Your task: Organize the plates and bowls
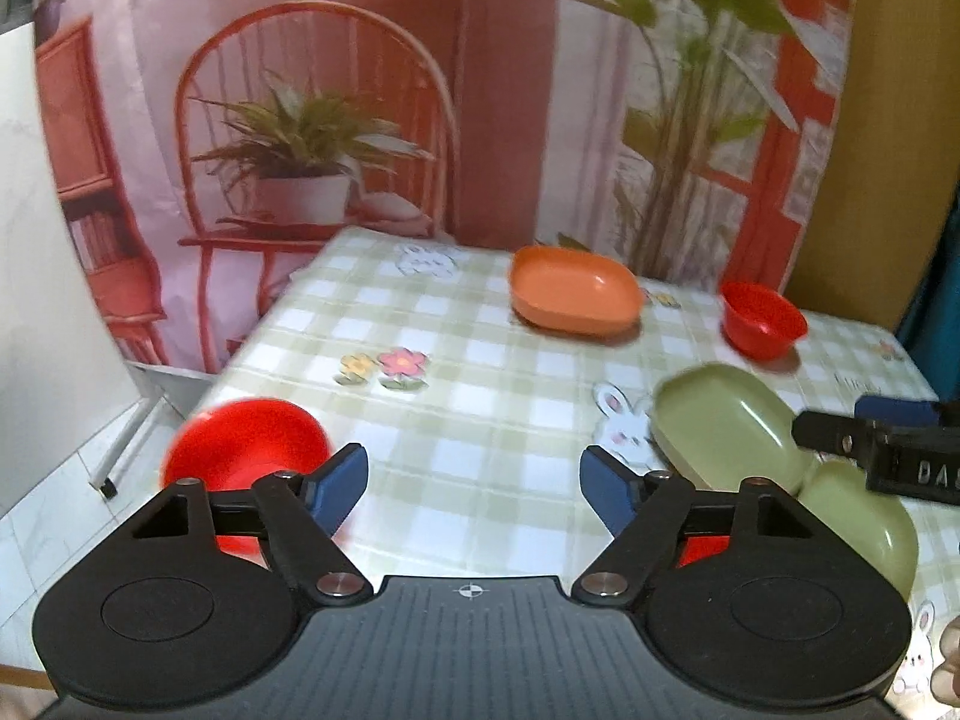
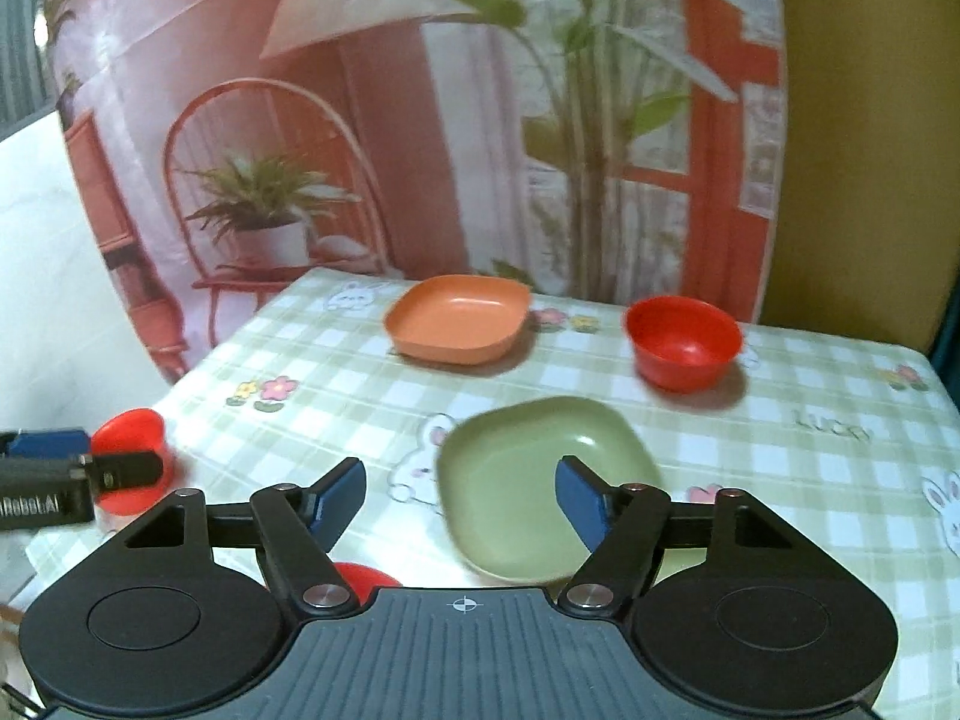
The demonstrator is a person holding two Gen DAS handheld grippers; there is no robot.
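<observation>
left wrist view: left gripper (image 1: 474,489) hovering over the table's (image 1: 480,360) near-left edge, jaws wide apart, gripping nothing; red bowl (image 1: 240,450) sitting just left of it at that corner.
right wrist view: right gripper (image 2: 459,495) jaws gaping, empty, hanging over the green plate (image 2: 528,468) mid-table; orange plate (image 2: 459,318) and second red bowl (image 2: 684,342) sitting along the far edge.
step: looks like approaching for first picks.
next: likely closing on rims, then stacking like with like.

A checked tablecloth (image 2: 780,480) (rabbits and flowers printed on it) lies before a printed backdrop (image 2: 420,120).
</observation>
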